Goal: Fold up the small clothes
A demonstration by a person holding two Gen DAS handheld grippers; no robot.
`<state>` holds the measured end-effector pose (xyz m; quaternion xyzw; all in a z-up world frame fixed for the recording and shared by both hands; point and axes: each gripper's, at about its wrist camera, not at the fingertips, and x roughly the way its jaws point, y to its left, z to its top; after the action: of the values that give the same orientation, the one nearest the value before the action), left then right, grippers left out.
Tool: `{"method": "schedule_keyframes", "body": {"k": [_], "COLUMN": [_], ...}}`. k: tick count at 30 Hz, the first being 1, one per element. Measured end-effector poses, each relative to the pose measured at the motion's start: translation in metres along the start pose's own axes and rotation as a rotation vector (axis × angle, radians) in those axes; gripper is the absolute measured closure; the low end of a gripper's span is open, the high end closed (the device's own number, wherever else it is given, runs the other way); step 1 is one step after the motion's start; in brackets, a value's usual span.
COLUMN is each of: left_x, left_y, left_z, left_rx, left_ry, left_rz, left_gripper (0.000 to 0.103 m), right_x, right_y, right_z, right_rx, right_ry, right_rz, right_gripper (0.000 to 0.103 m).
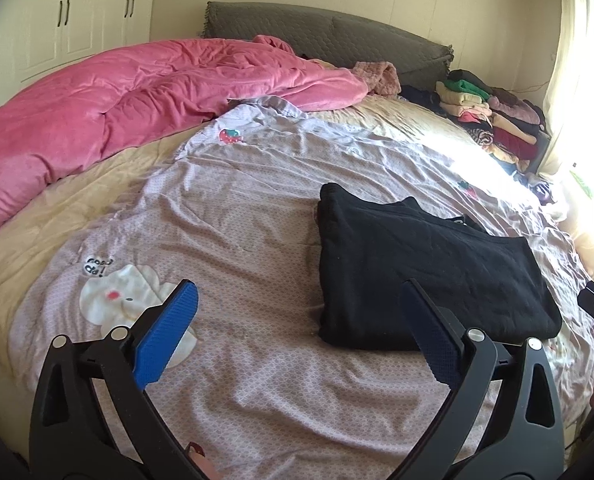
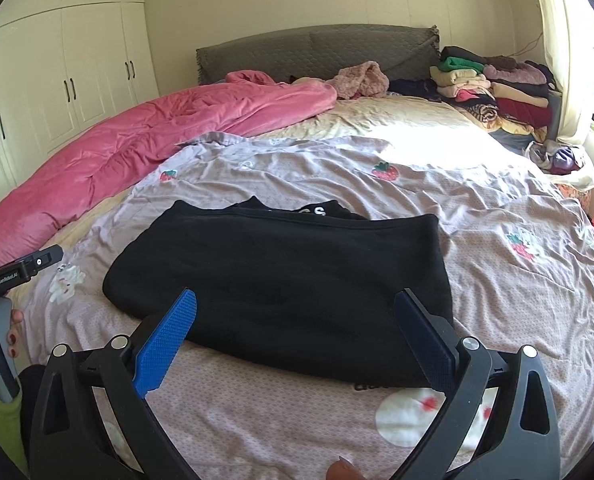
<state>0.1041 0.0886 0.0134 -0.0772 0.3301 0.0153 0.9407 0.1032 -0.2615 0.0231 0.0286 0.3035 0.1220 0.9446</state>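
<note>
A black garment (image 1: 425, 268) lies folded into a flat rectangle on the lilac printed sheet (image 1: 237, 220); the right wrist view shows the same garment (image 2: 281, 280) with white letters at its far edge. My left gripper (image 1: 299, 300) hangs open above the sheet, just left of the garment's near corner, with nothing between its blue pads. Over the garment's near edge my right gripper (image 2: 295, 308) stands open too, its pads apart from the cloth. The left gripper's body and the hand holding it (image 2: 1, 312) show at the left edge of the right wrist view.
A pink quilt (image 1: 117, 112) is bunched along the bed's left side. Stacked folded clothes (image 2: 493, 88) sit at the far right by the grey headboard (image 2: 317, 52). White wardrobe doors (image 2: 65, 68) fill the left wall. A bright window and curtain are on the right.
</note>
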Motion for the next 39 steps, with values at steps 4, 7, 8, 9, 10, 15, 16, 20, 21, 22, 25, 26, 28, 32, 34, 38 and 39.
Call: {"method": "schedule_keyframes", "body": {"k": [4, 7, 8, 9, 10, 15, 16, 20, 21, 22, 25, 26, 28, 32, 34, 38, 39], "left_x": [-0.002, -0.004, -0.004, -0.004, -0.004, -0.003, -0.002, 0.001, 0.002, 0.003, 0.008, 0.009, 0.012, 0.019, 0.023, 0.03, 0.033], "left_y": [0.007, 0.011, 0.013, 0.014, 0.016, 0.024, 0.025, 0.029, 0.03, 0.032, 0.034, 0.035, 0.036, 0.037, 0.038, 0.039, 0.039], "left_z": [0.0, 0.0, 0.0, 0.0, 0.0, -0.001, -0.001, 0.0, 0.0, 0.0, 0.001, 0.001, 0.003, 0.004, 0.005, 0.01, 0.011], "left_rx": [-0.012, -0.016, -0.016, -0.017, -0.018, -0.031, -0.033, -0.039, -0.042, -0.043, -0.044, -0.044, -0.045, -0.044, -0.044, -0.048, -0.052], "left_ry": [-0.007, -0.015, -0.02, -0.023, -0.024, -0.023, -0.023, -0.023, -0.022, -0.022, -0.018, -0.015, -0.012, -0.002, 0.004, 0.017, 0.022], "left_rz": [0.01, 0.023, 0.031, 0.039, 0.047, 0.053, 0.055, 0.061, 0.061, 0.061, 0.066, 0.067, 0.069, 0.078, 0.079, 0.069, 0.063], "left_gripper": [0.009, 0.009, 0.009, 0.009, 0.009, 0.009, 0.009, 0.009, 0.009, 0.009, 0.009, 0.009, 0.009, 0.009, 0.009, 0.009, 0.009], "right_x": [0.005, 0.008, 0.009, 0.009, 0.01, 0.014, 0.015, 0.021, 0.023, 0.025, 0.031, 0.034, 0.039, 0.051, 0.057, 0.067, 0.069], "right_y": [0.013, 0.023, 0.025, 0.028, 0.031, 0.046, 0.05, 0.063, 0.066, 0.069, 0.079, 0.083, 0.089, 0.101, 0.107, 0.117, 0.119], "right_z": [0.003, 0.005, 0.006, 0.007, 0.007, 0.01, 0.011, 0.013, 0.014, 0.014, 0.015, 0.015, 0.015, 0.014, 0.013, 0.01, 0.009], "right_rx": [-0.021, -0.037, -0.042, -0.046, -0.051, -0.08, -0.087, -0.112, -0.117, -0.122, -0.14, -0.148, -0.159, -0.18, -0.194, -0.218, -0.222], "right_ry": [0.002, 0.002, 0.001, -0.001, -0.006, -0.01, -0.009, -0.005, -0.003, -0.003, 0.002, 0.004, 0.009, 0.026, 0.036, 0.051, 0.054], "right_rz": [0.018, 0.03, 0.034, 0.038, 0.04, 0.061, 0.065, 0.086, 0.089, 0.094, 0.112, 0.119, 0.128, 0.156, 0.165, 0.179, 0.181], "right_gripper": [0.004, 0.004, 0.004, 0.004, 0.004, 0.004, 0.004, 0.004, 0.004, 0.004, 0.004, 0.004, 0.004, 0.004, 0.004, 0.004, 0.004]}}
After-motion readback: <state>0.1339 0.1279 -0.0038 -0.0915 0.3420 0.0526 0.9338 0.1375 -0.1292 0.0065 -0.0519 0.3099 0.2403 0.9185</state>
